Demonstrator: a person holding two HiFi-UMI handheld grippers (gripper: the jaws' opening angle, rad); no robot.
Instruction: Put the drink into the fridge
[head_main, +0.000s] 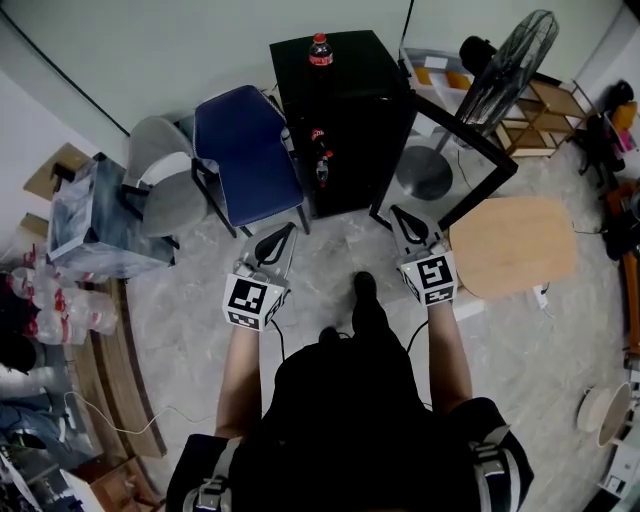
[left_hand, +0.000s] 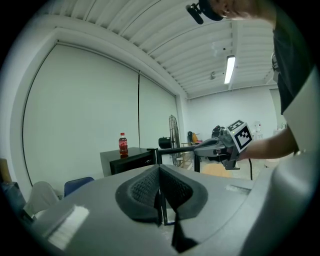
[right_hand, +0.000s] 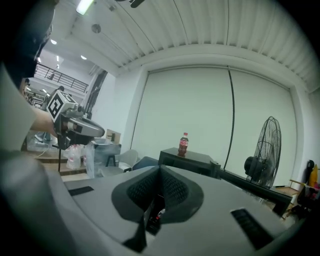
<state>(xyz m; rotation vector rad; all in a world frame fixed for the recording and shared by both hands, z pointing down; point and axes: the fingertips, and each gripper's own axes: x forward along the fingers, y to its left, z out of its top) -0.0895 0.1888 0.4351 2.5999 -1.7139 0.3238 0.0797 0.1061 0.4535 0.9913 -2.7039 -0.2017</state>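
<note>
Facing the fridge (head_main: 345, 110) at top centre of the head view, the person holds both grippers low and level, pointed at it. This looks like the approach before any reach.

The drink (head_main: 320, 49), a red-labelled bottle, stands upright on the fridge's top near the back edge, well apart from both grippers. It shows left of centre in the left gripper view (left_hand: 123, 145) and just above centre in the right gripper view (right_hand: 183, 144).

The left gripper (head_main: 280, 237) has its jaws together, pads meeting along one seam with nothing between them (left_hand: 160, 186). The right gripper (head_main: 402, 216) is likewise closed and empty (right_hand: 160, 189). A glimpse of red below its pads seems to be something far off in the fridge, not a held thing. Either would have to open before it could take the bottle.

The door (head_main: 447, 165) stands swung out toward the right of the head view, so the inside is already open for loading. The right gripper sits just beside its lower edge. Other bottles (head_main: 319, 150) show at the fridge's open front.

A blue chair (head_main: 245, 150) crowds the fridge's left side, so the way in is probably from the front or right. The bottle is tall and narrow and could tip if nudged near the cap.
</note>
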